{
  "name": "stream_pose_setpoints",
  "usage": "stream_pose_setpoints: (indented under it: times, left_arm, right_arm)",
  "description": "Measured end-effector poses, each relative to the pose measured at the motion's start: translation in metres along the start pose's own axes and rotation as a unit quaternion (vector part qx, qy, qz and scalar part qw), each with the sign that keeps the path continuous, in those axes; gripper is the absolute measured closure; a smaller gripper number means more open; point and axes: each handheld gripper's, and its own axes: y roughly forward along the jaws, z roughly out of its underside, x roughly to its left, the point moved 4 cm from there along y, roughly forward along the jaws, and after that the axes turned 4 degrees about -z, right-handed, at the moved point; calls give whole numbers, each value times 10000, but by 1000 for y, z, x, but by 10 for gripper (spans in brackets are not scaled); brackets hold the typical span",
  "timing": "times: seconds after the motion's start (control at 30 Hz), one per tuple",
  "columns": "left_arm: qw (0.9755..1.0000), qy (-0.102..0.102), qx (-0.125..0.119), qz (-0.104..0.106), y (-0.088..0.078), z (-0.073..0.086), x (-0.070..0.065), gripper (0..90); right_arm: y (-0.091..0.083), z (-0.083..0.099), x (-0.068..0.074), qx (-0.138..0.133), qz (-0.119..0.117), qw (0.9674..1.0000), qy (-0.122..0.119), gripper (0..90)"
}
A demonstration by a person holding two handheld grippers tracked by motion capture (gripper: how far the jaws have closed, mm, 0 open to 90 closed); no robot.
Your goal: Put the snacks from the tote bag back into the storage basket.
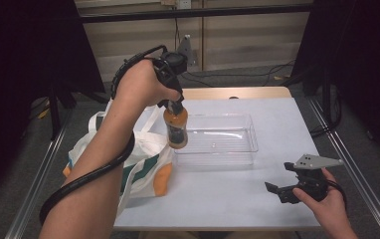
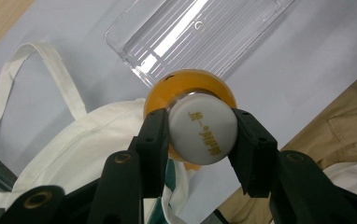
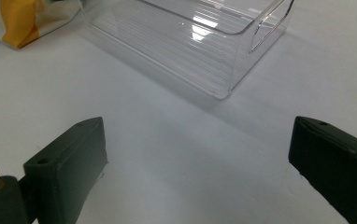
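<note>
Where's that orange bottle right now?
In the high view, the orange bottle hangs from the left hand-held gripper, between the tote bag and clear tray.

The white cap (image 2: 203, 134) hid most of the orange bottle (image 2: 191, 86) in the left gripper view, and its gold lettering was too blurred to read. The bottle's dark label (image 1: 177, 131) stayed illegible from above. The tote bag (image 1: 145, 164) lay partly behind the person's forearm (image 1: 98, 169). The clear tray (image 3: 200, 42) ran off the right gripper view's top edge.

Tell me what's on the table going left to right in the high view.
Tote bag → orange bottle held in the left gripper → clear plastic tray → right gripper, jaws open, in the person's hand.
</note>
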Motion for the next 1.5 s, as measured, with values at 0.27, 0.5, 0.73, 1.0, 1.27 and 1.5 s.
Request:
stream_pose_setpoints:
  times: [0.27,0.5,0.73,1.0,1.27,1.5]
  left_arm:
    - [10000,61,30,49,6,-5,-3,593]
    - [10000,71,52,36,18,-8,-4,593]
    - [10000,13,49,85,26,-10,-5,593]
    - [9999,75,12,122,29,-14,-7,593]
    - [9999,63,57,138,37,-16,-7,593]
    - [9998,104,45,154,44,-19,-5,593]
  right_arm:
    - [0,0,0,-4,-2,10000,-20,42]
    - [0,0,0,-18,6,10000,-3,41]
    - [1,0,0,-3,2,10000,-13,42]
    - [1,0,0,-1,-7,10000,-15,41]
    - [2,0,0,15,-26,10000,-26,41]
    - [2,0,0,30,-20,10000,-41,40]
